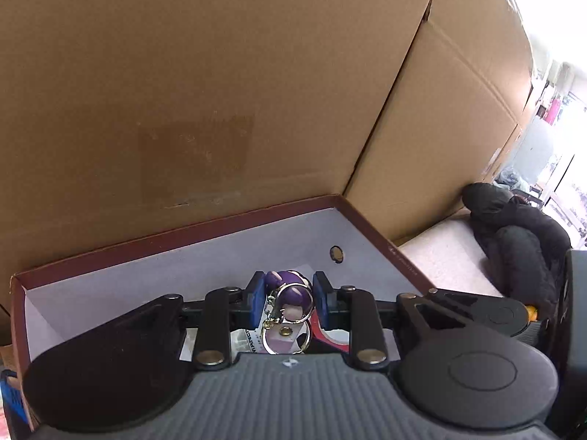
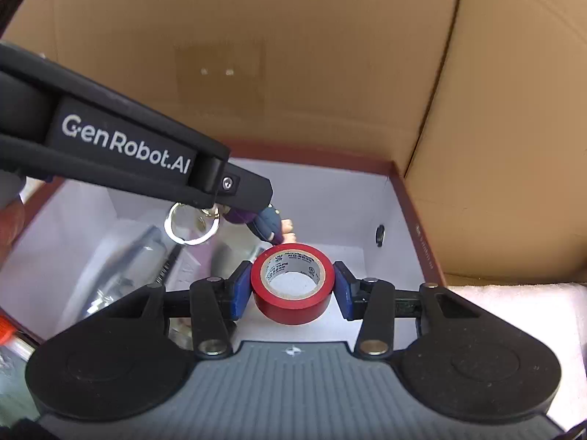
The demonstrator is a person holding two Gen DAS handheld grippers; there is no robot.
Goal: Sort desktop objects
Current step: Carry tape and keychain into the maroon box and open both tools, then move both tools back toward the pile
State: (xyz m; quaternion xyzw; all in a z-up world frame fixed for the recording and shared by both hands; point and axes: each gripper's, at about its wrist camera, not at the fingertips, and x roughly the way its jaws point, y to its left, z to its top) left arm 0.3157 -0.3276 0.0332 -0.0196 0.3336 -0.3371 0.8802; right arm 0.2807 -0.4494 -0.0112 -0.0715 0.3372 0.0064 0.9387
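A tall brown cardboard wall (image 1: pixel 220 91) is seen filling the backdrop, folded at a vertical crease into a second panel (image 1: pixel 458 128). A white padded surface (image 1: pixel 444 256) is laid below it. Bright daylight is admitted through windows (image 1: pixel 572 190) at far right.

A red roll of electrical tape (image 2: pixel 292 289), its white core facing up and printed with small text, sits clamped between blue pads above the white floor of a maroon-edged box (image 2: pixel 418 220). Just beyond it hangs a purple figurine keychain (image 2: pixel 256 222) with silver rings, tilted, feet toward the right.
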